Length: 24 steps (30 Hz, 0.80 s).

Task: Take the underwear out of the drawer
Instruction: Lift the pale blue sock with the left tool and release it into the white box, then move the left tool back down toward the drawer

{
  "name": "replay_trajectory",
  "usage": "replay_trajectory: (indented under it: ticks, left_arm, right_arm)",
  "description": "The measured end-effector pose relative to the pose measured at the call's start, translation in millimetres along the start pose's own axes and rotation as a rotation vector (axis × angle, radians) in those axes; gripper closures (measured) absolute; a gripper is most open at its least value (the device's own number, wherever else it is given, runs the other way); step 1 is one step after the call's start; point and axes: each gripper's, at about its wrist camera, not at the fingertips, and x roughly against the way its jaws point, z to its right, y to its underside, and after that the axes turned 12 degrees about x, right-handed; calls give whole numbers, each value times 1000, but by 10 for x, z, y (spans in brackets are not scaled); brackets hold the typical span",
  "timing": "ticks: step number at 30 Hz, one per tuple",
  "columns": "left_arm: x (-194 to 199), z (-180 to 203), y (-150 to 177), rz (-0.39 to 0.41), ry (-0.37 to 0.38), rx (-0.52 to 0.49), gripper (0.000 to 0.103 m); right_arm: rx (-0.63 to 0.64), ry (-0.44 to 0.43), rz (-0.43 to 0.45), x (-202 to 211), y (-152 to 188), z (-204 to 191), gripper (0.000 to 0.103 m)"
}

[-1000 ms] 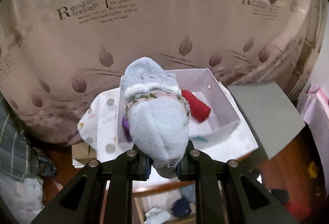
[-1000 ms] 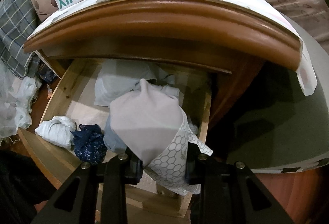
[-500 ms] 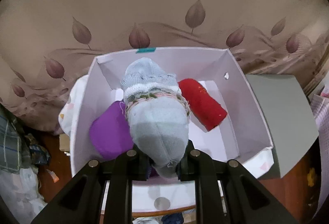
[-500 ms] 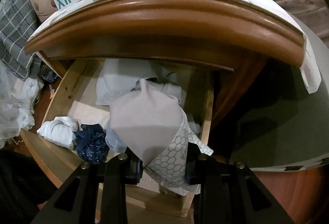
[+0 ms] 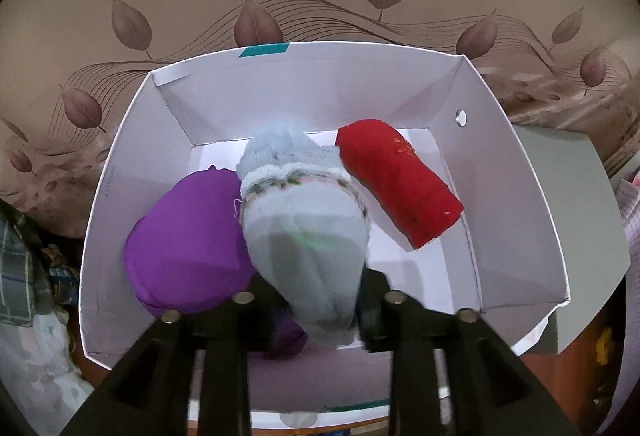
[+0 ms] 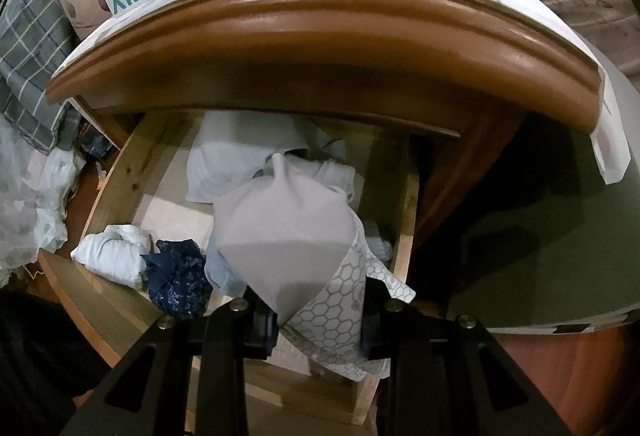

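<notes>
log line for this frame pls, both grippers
left gripper: jaws just opening, pale blue bundle between them over white box | right gripper: shut on grey garment over open drawer

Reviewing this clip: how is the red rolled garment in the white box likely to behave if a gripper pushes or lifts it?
The red rolled garment looks like soft fabric, so it would probably squash under the pads rather than resist. Its tube shape suggests it may roll sideways across the white box floor if nudged. Nothing visibly binds the roll, so lifting by one end might let it unfurl.

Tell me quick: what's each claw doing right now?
Left claw: open, just been opening; pale blue bundle in its gap.
Right claw: shut on grey underwear.
</notes>
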Motion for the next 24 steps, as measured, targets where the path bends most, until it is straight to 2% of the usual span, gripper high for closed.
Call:
replay_trajectory:
  ticks: [1,6,13,18,24]
  left_arm:
    - [-1,-4,1,3,0,1,62]
    - [30,21,35,31,-16,-22,46]
    - [163,29,115,60,-8,-39,43]
    - [357,11,205,99,23,-47,42]
    - [625,-26,337,149,13,-77,38]
  right_arm:
    - [1,-1,0,0,0,-4,74]
    - [4,2,-2,0,-3,-15,74]
    - [12,13,-1,-4,2,-22,74]
    - [16,19,-5,-30,-1,-27,74]
    - [39,43,-12,-70,-12,-73,74]
